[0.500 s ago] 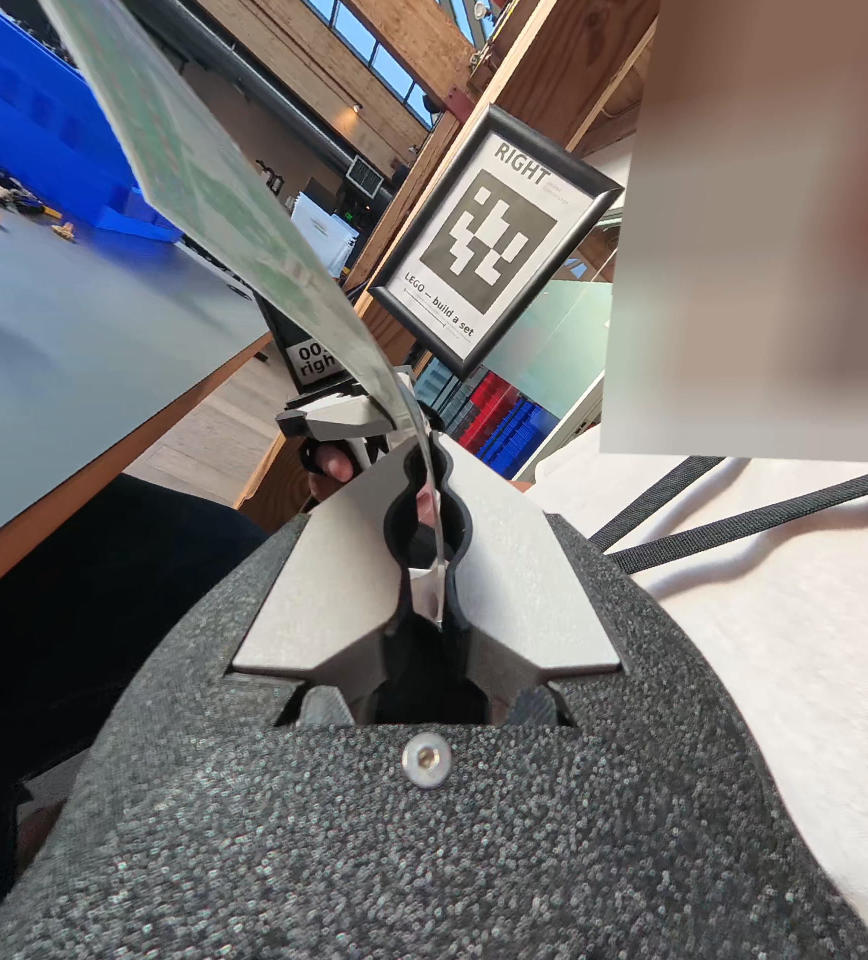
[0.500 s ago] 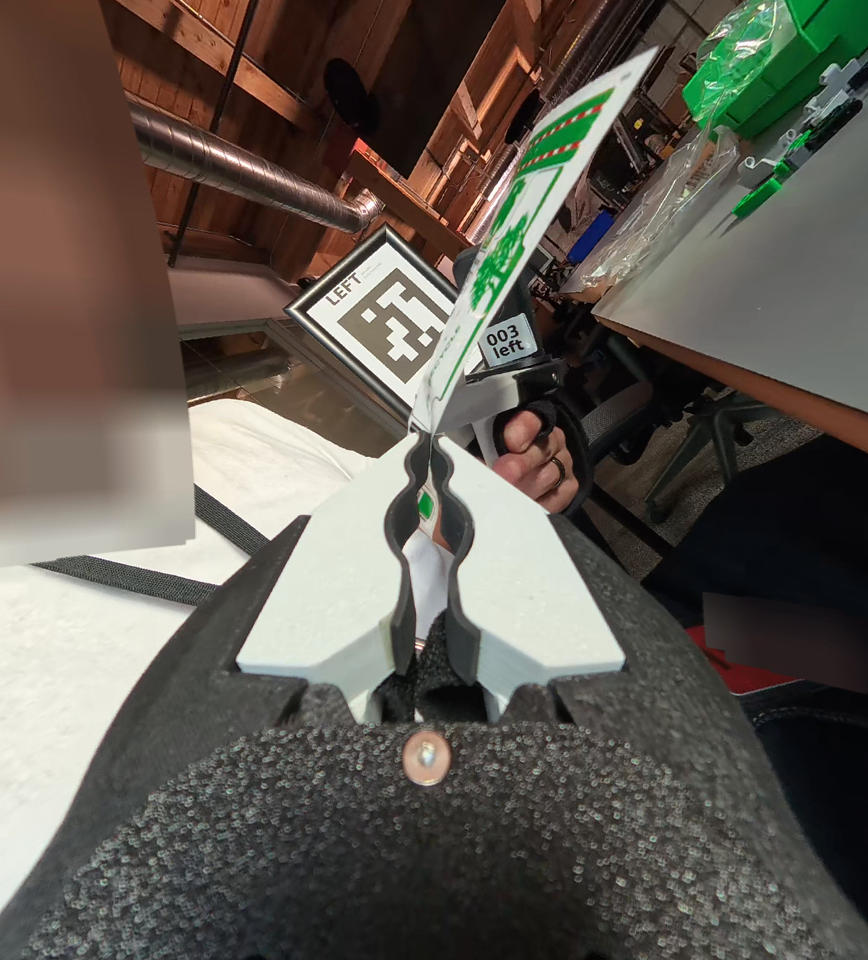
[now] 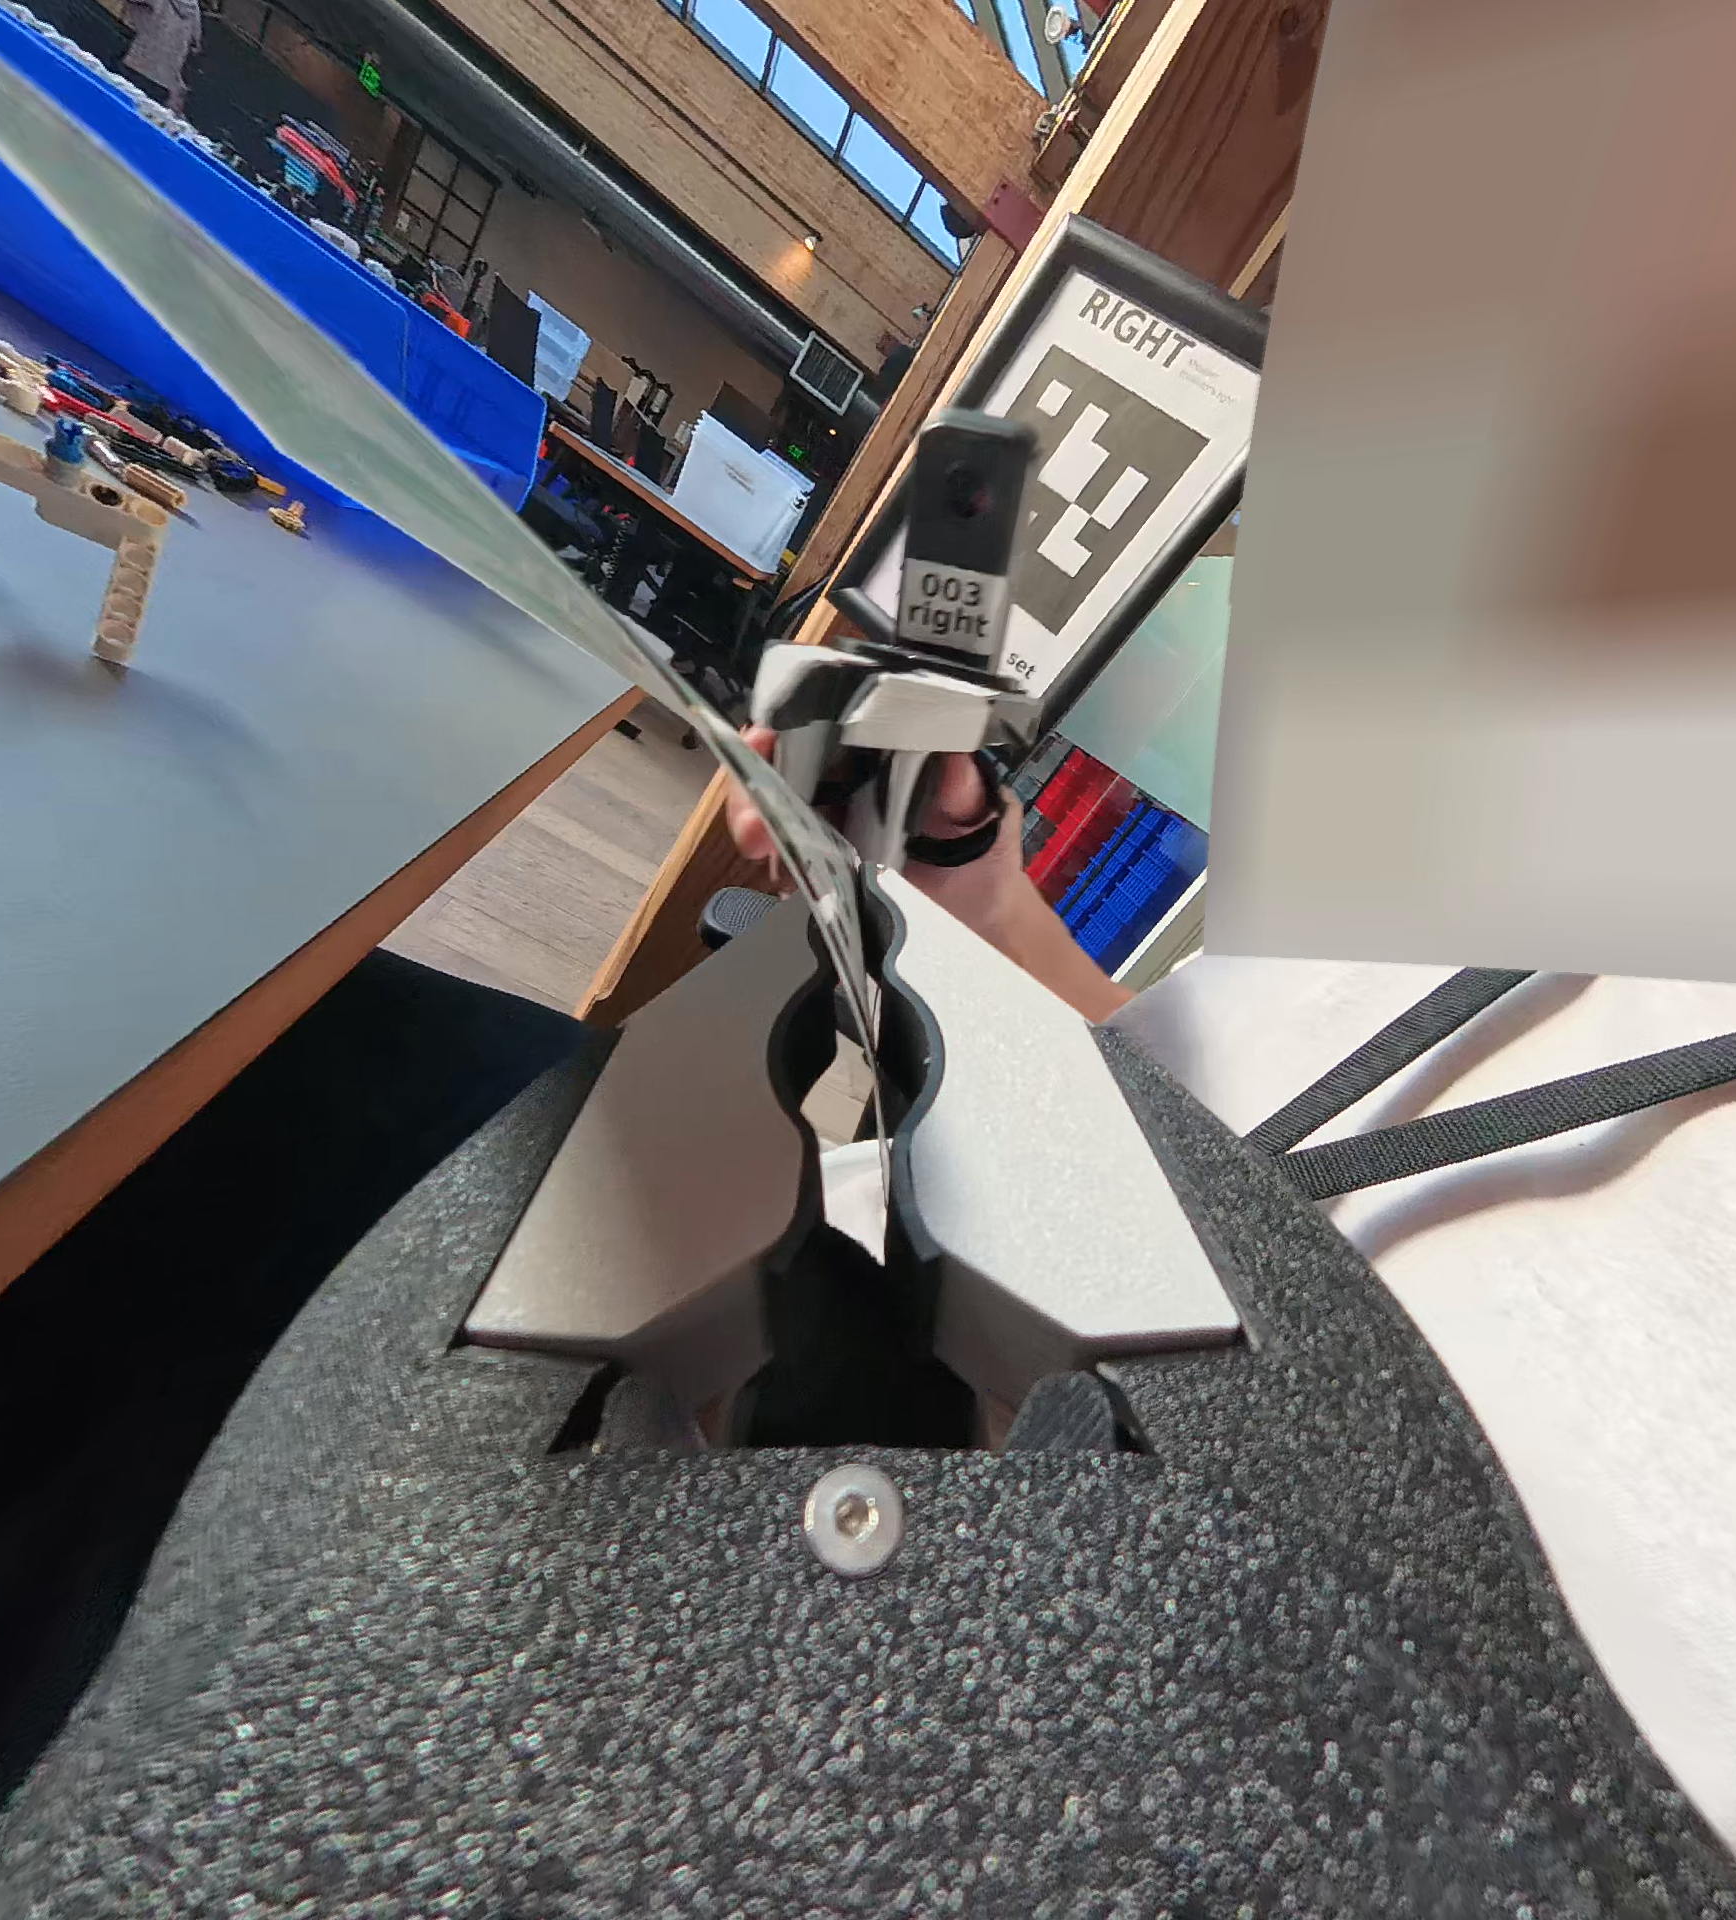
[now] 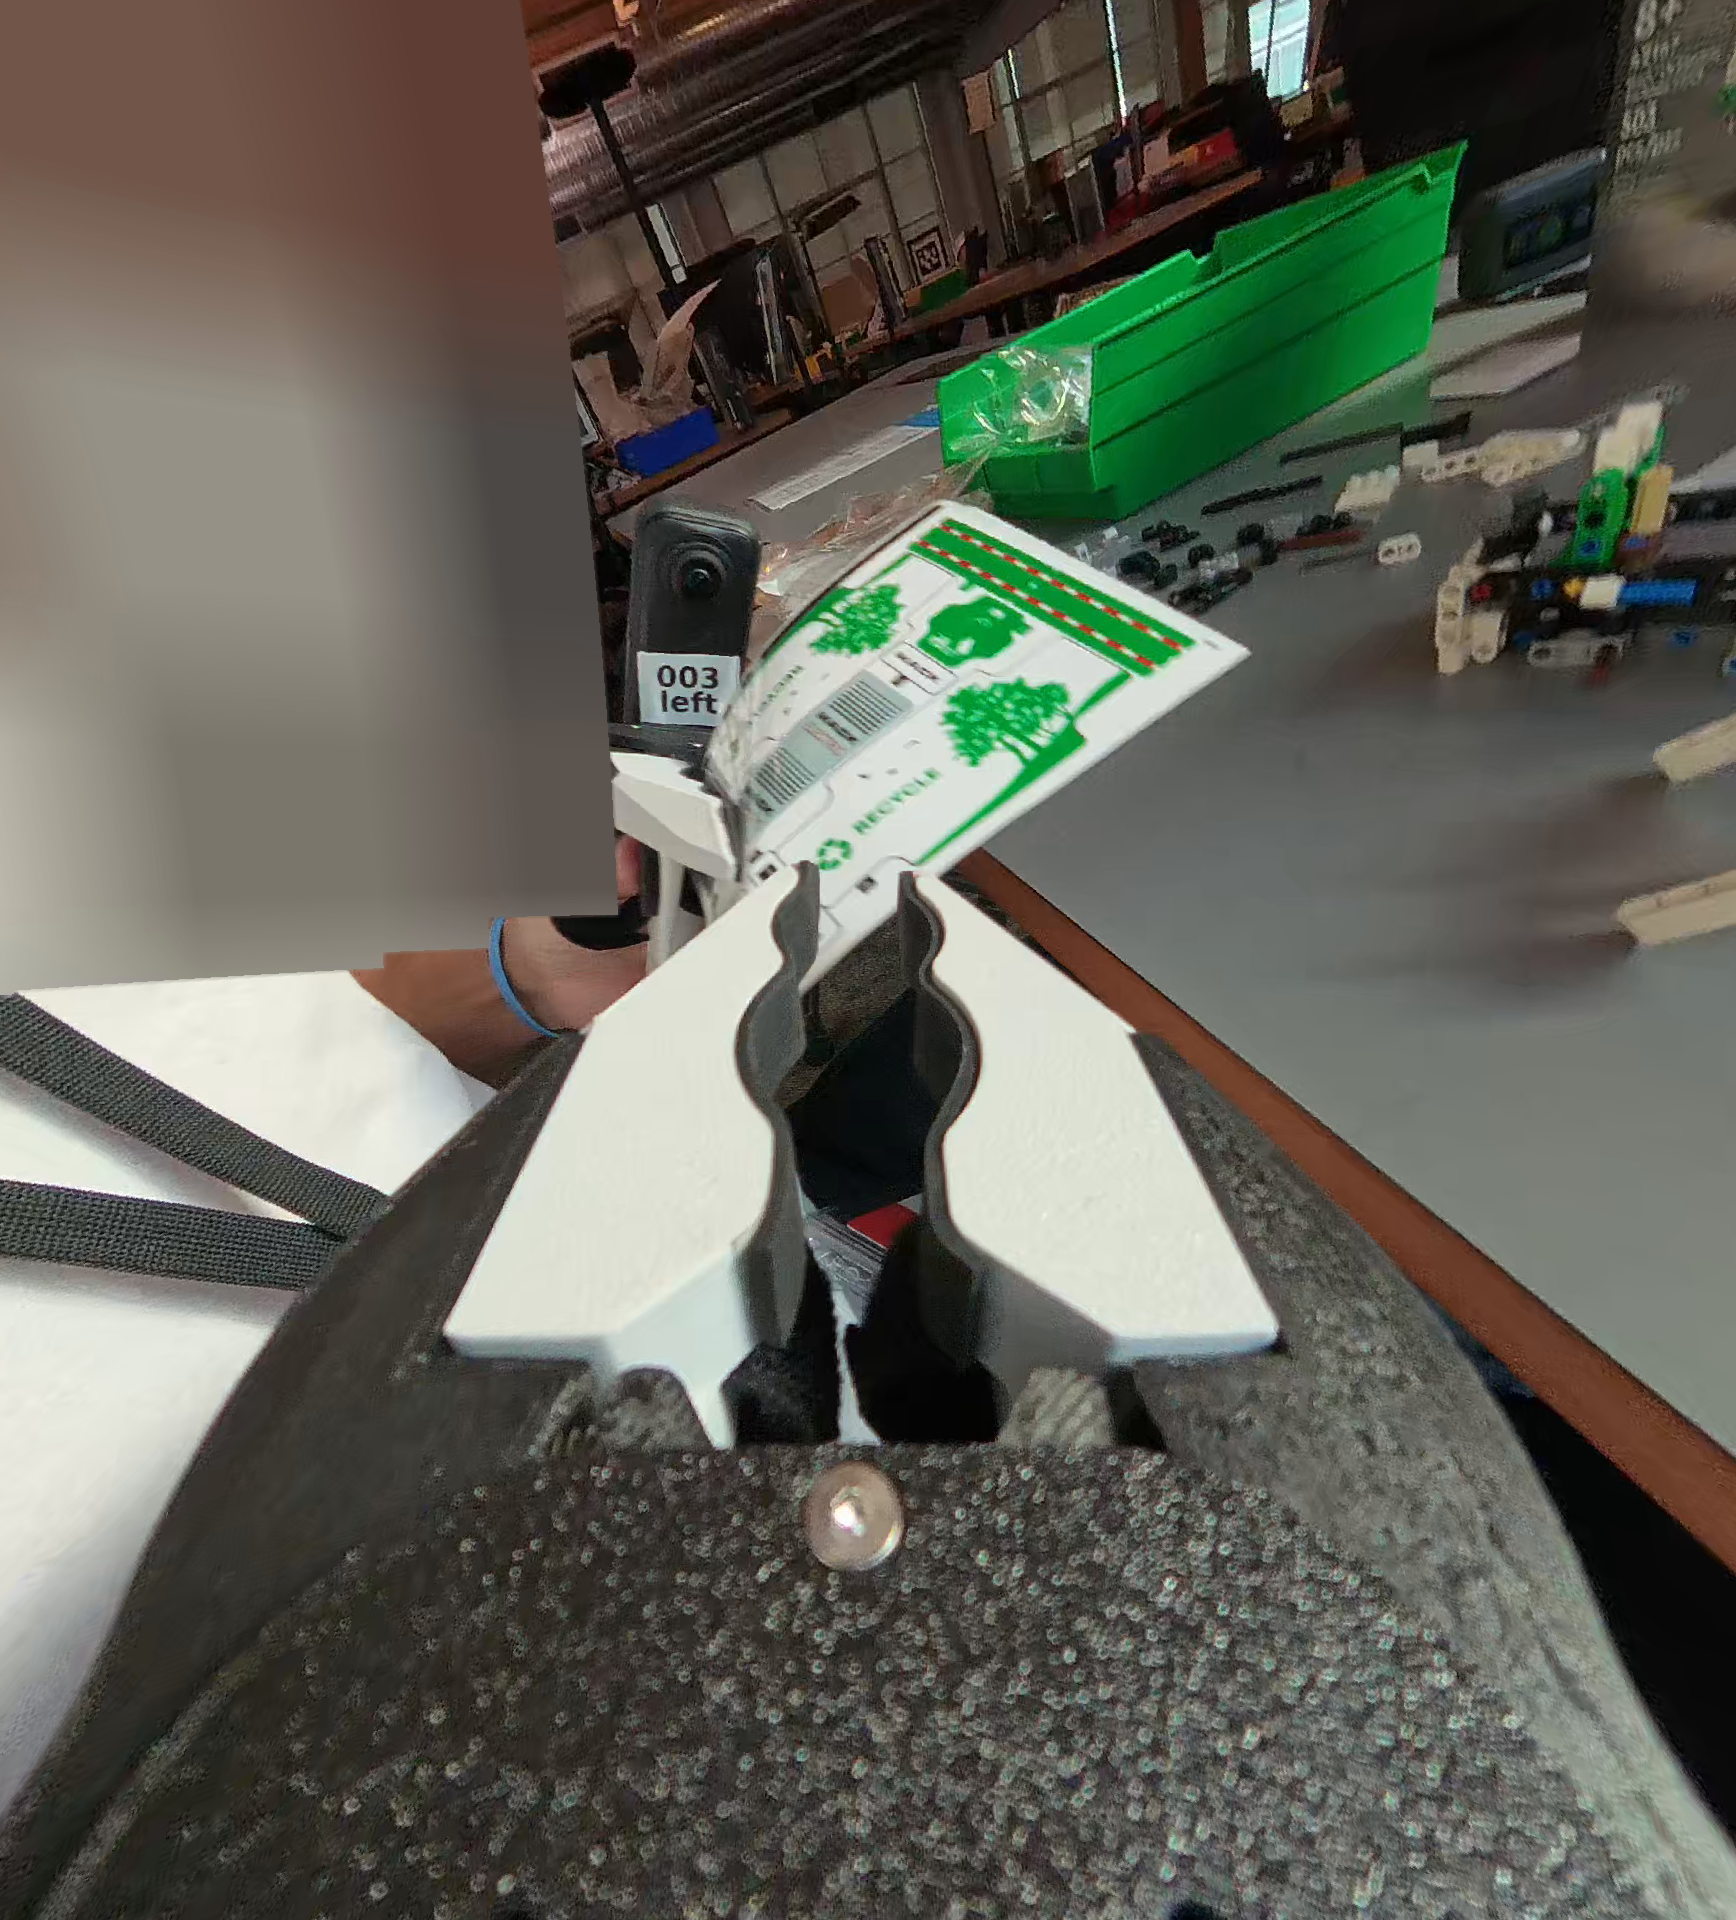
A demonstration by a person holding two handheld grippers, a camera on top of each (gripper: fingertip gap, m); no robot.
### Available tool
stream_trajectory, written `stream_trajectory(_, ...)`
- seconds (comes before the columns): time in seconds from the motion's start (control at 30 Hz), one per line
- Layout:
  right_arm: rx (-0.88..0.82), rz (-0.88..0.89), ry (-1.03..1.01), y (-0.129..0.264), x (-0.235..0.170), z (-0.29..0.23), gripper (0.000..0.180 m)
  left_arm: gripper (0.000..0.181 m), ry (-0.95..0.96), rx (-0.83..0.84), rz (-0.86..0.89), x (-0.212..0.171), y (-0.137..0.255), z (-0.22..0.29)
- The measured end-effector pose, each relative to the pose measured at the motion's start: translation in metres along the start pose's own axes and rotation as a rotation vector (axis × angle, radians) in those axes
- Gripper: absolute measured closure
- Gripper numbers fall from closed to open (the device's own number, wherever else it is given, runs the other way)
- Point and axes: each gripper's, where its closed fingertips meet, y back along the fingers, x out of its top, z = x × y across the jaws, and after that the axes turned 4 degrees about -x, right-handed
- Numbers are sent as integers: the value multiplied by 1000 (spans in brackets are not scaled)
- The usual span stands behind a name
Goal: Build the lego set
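Since half a second ago my right claw [image 4: 851, 883] has let go and gapes; my left claw [image 3: 859, 914] alone barely holds the sticker sheet [image 4: 957, 707] above the desk [image 4: 1311, 883] edge; it could slip.

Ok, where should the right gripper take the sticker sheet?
By the sheet's near white edge, beside the corner the left gripper holds. The sheet is thin and tilted, with that edge toward the open right gripper, so probably come straight forward, edge-on, one finger on each face.
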Motion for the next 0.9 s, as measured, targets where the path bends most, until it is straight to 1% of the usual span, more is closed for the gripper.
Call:
stream_trajectory(0.07, 2, -33, 67, -6, -1, -18, 166, 181, -27, 27, -20, -2, 0, -3)
stream_trajectory(0.13, -39, -76, 130, -16, -13, -23, 167, 181, -53, 31, -35, -4, -3, -1)
stream_trajectory(0.2, -32, -100, 139, -23, -23, -26, 167, 181, -80, 27, -47, -5, -5, 2)
stream_trajectory(0.37, 74, -87, 29, -23, -26, -33, 167, 181, -125, 7, -73, -8, -8, 10)
stream_trajectory(0.57, 291, -9, -192, -17, -19, -46, 173, 181, -168, -40, -88, -8, -8, 20)
stream_trajectory(0.67, 371, 2, -267, -13, -18, -51, 175, 181, -194, -60, -102, -10, -7, 24)
stream_trajectory(0.9, 338, -21, -234, -18, -23, -49, 171, 181, -225, -85, -109, -10, -7, 31)
